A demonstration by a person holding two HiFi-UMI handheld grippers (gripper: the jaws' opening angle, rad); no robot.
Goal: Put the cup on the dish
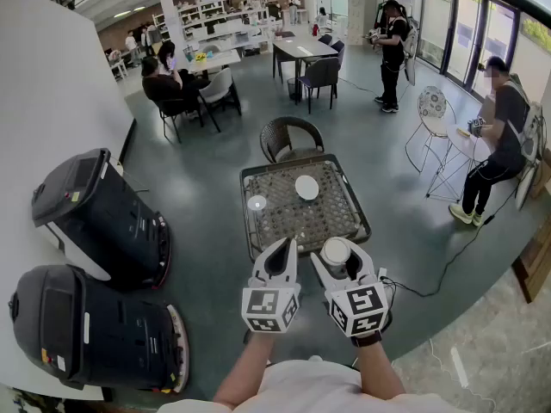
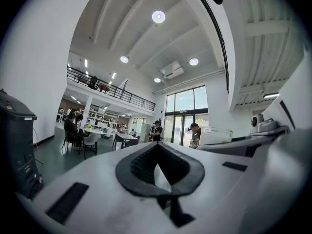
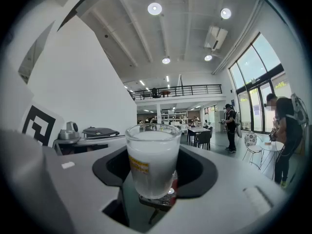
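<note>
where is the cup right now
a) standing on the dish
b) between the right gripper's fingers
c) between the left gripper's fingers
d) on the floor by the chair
B: the right gripper view shows the frosted cup upright between the fingers of the right gripper, while in the head view the white dish on the table has nothing on it.

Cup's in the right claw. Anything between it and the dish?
Nothing visible. The cup, shut in the right claw, hangs by the near edge of the table; only bare top lies between it and the dish.
</note>
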